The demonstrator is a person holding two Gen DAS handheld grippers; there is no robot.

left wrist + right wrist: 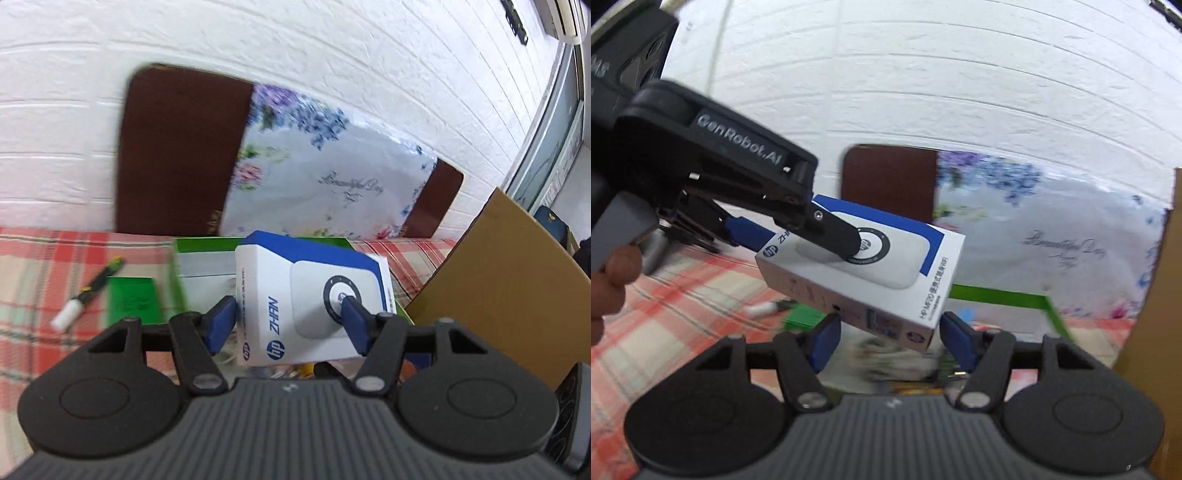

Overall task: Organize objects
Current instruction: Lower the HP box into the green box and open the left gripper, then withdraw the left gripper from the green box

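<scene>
A white and blue HP box is clamped between the blue pads of my left gripper, held in the air above a green box. In the right wrist view the same HP box hangs tilted, with the left gripper gripping it from the left. My right gripper is open, its blue pads just below and either side of the box's near corner, not touching that I can tell.
A plaid cloth covers the table. A marker pen and a green card lie at left. A floral pillow leans on the white brick wall. A brown cardboard flap stands at right.
</scene>
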